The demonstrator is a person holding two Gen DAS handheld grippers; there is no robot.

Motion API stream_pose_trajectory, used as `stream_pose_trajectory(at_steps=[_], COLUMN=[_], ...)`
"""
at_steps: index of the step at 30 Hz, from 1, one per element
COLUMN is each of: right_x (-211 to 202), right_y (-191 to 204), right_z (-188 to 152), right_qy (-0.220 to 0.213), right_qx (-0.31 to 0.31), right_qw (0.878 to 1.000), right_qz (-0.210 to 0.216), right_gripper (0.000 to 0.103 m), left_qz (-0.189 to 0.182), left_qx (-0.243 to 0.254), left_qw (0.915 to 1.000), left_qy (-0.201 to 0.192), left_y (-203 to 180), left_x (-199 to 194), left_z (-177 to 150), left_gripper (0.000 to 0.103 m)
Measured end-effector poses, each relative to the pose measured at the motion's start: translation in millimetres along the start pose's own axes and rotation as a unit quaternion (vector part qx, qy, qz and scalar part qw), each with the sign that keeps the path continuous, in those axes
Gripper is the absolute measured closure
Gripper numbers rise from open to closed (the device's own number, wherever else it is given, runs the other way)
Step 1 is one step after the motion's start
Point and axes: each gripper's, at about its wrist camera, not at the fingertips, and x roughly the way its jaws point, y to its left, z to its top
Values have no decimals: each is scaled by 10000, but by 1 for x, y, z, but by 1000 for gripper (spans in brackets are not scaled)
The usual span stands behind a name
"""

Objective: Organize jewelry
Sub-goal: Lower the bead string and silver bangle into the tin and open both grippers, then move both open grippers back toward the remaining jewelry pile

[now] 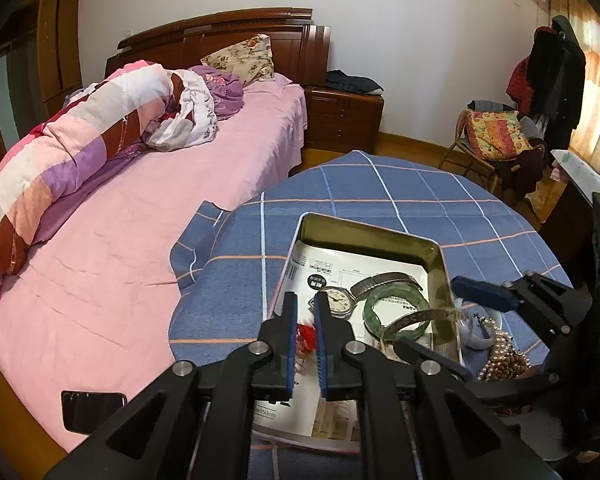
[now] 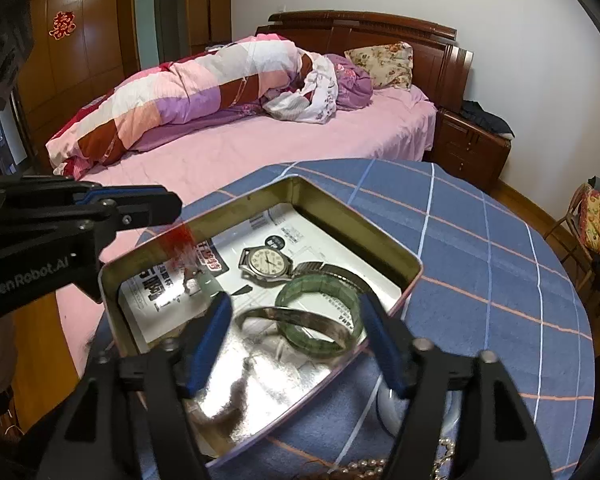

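Mostly sorted: watch (image 2: 266,263), green bangle (image 2: 320,312) and silver bangle (image 2: 284,316) lie inside the tin (image 2: 360,224).
Red tassel charm (image 2: 182,240): blurred, hanging over the tin's left rim below the left gripper (image 1: 305,320); soft, light, floppy.
Left gripper: fingers narrowly apart; whether they pinch the charm's cord, I cannot tell.
Right gripper (image 2: 296,336): fingers spread wide over the tin's near edge, holding nothing.
Pearl beads (image 1: 500,354): outside the tin, right of it; limp, slippery; likely best pinched at a bunched part.
Bangles: stiff, probably brittle; grip across the band.
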Motion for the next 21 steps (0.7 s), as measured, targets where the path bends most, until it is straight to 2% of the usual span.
stream_pose_trajectory(at_steps=[1, 2, 3, 4, 21], right_x=[-1, -2, -2, -3, -21], right_y=[0, 0, 0, 0, -12], right_z=[0, 0, 0, 0, -8], right_qy=[-28, -49, -49, -50, -147], right_qx=[0, -1, 1, 12, 169], right_qw=[10000, 10000, 10000, 10000, 9997], right_qz=[-2, -2, -8, -11, -81], right_gripper=[24, 24, 24, 24, 21], left_qz=[17, 60, 112, 154, 230], left_qx=[-3, -17, -37, -54, -50], left_qw=[10000, 10000, 9999, 9996, 9994], left_qy=[-13, -59, -119, -219, -251], left_y=[0, 1, 2, 3, 2], left_x=[-1, -2, -4, -7, -10], left_z=[0, 0, 0, 0, -1], left_gripper=[74, 64, 44, 36, 36])
